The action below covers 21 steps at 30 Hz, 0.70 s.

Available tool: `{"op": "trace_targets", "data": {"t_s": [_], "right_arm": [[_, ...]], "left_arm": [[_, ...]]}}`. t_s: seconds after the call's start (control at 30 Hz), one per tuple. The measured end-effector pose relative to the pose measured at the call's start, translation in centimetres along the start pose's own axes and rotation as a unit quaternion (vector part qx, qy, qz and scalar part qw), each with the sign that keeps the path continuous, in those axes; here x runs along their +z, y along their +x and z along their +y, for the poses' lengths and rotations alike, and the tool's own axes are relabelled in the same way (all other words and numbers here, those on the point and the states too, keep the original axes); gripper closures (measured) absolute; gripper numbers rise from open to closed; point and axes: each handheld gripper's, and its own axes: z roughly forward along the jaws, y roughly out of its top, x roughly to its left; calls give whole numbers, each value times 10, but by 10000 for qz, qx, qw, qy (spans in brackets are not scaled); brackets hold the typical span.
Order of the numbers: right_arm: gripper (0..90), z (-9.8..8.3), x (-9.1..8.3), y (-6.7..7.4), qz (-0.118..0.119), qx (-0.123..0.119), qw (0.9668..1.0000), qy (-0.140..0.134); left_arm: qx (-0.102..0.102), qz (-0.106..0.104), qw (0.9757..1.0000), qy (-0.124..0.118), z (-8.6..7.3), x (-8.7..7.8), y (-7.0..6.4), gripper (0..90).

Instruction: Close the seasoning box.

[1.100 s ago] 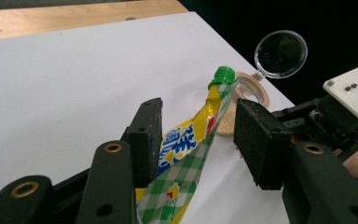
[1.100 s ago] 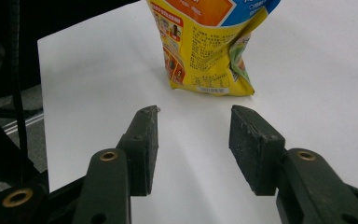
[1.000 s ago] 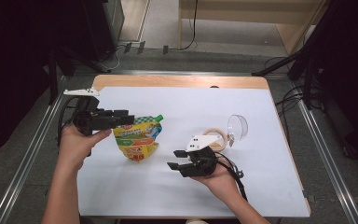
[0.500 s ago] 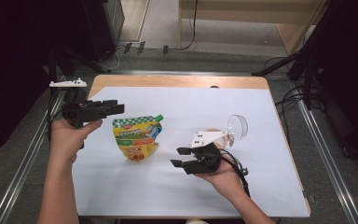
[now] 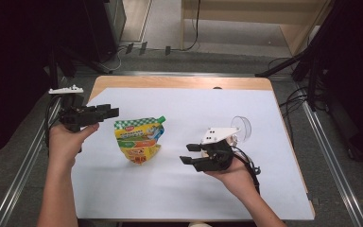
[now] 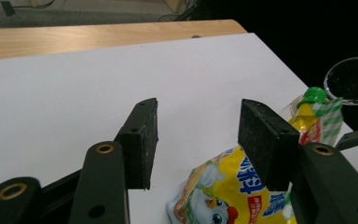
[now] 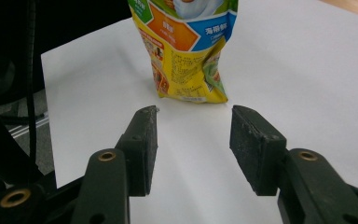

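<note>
A yellow spouted snack pouch [image 5: 139,137] with a green cap lies flat on the white sheet, left of centre. My left gripper [image 5: 108,112] hovers just left of it, near the table's left edge. Its jaws are open and have just been opening, with nothing between them. In the left gripper view the pouch [image 6: 223,186] lies below and to the right of the jaws [image 6: 198,135]. My right gripper [image 5: 185,153] is held to the right of the pouch and points at it, open and empty. The right gripper view has the pouch's bottom end [image 7: 186,51] ahead of the open gripper [image 7: 193,135].
A clear glass [image 5: 241,126] lies on its side on the sheet, just beyond my right hand, and shows past the pouch's cap [image 6: 352,79]. The white sheet [image 5: 184,198] covers a wooden table [image 5: 179,82]. Metal rails run along both sides.
My left gripper has drawn back to the left, away from the pouch. The right gripper has lifted a little. The pouch and glass lie where they were.
</note>
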Motion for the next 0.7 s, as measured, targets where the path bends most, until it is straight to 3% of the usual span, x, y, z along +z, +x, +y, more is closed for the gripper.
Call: {"op": "trace_targets", "data": {"t_s": [0.33,0.7], "right_arm": [[512,9,-22,-6,-228,-70,9997,-28],[517,16,-53,-19,-410,6,9990,-197]], "left_arm": [[82,69,9996,275,-12,19,3,486],[113,0,9993,346,-19,26,4,482]]}}
